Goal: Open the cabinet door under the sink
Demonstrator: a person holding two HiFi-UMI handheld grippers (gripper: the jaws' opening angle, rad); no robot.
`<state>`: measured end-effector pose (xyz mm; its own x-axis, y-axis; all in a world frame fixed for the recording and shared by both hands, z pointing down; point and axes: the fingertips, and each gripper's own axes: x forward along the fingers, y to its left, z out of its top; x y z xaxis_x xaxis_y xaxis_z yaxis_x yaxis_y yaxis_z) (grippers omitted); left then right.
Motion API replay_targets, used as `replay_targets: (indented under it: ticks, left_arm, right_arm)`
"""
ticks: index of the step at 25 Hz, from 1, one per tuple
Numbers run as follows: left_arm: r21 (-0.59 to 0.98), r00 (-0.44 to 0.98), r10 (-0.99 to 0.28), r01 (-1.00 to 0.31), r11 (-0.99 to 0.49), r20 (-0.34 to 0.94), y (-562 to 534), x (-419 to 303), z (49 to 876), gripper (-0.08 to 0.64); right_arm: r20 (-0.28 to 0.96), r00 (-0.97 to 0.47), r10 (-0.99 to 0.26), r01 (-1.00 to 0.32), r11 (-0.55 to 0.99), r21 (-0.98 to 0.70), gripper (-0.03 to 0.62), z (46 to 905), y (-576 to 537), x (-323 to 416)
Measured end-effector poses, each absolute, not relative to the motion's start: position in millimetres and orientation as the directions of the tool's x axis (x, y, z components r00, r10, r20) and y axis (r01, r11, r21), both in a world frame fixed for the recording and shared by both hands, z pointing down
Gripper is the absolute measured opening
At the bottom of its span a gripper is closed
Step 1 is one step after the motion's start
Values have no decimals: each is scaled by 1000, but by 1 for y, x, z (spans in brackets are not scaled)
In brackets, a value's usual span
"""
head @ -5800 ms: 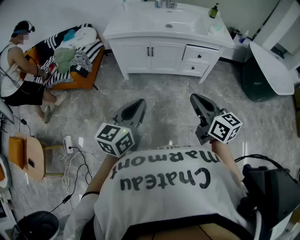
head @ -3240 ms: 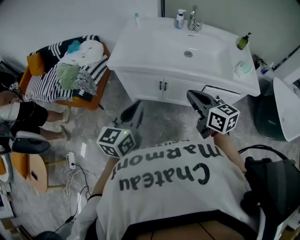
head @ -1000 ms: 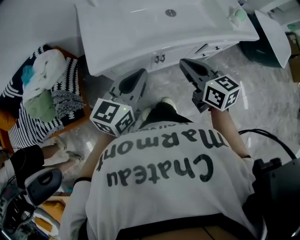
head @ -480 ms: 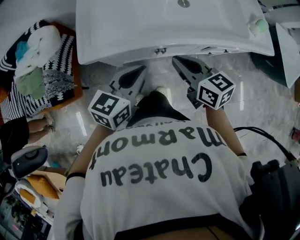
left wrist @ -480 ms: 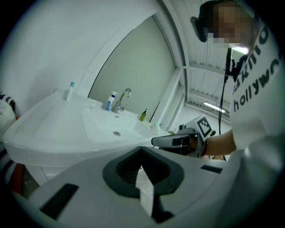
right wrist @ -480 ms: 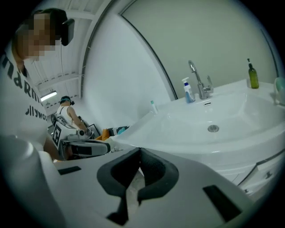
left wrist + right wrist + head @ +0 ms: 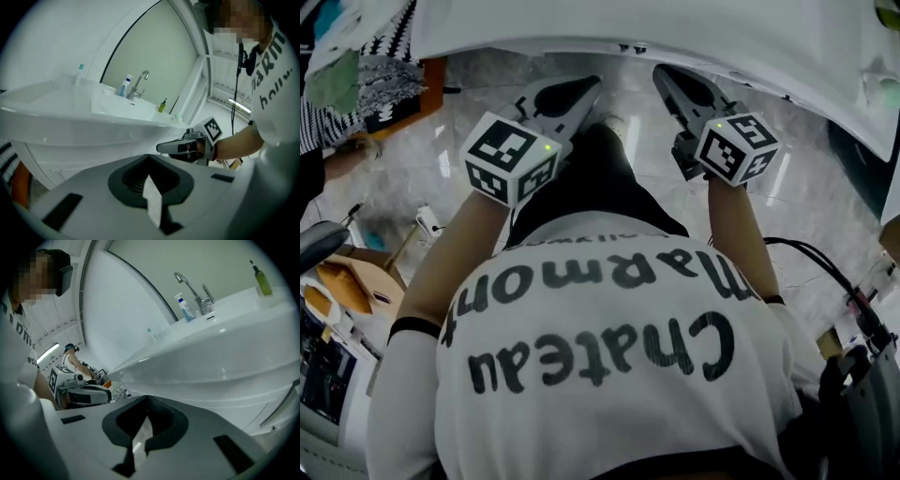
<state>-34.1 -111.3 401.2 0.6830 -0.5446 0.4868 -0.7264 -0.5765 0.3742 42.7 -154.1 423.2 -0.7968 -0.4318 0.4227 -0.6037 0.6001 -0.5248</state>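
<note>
Left gripper (image 7: 586,86) and right gripper (image 7: 664,73) hover by the sink (image 7: 694,33), fingers closed and empty.

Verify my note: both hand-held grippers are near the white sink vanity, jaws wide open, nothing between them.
The jaws are wrong: the left hand-held gripper and right hand-held gripper are both shut, as the two gripper views show. They are near the white sink vanity, nothing between them.
</note>
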Motion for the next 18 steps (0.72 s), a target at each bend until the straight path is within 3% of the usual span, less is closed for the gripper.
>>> replay_targets:
  ticks: [3, 9, 18]
  left_arm:
    - [374, 650, -547, -755, -538, 527, -108, -27, 422, 9]
    - [240, 623, -487, -733, -636, 612, -101, -6, 463, 9]
    - [384, 621, -458, -770, -510, 636, -109, -3, 515, 9]
  right_arm:
    - [435, -797, -419, -604, 564, -564, 9, 446, -153, 49]
    - [477, -791, -382, -610, 547, -573, 9, 481, -151, 60]
    - [557, -740, -378, -667, 519, -534, 9, 533, -158, 76]
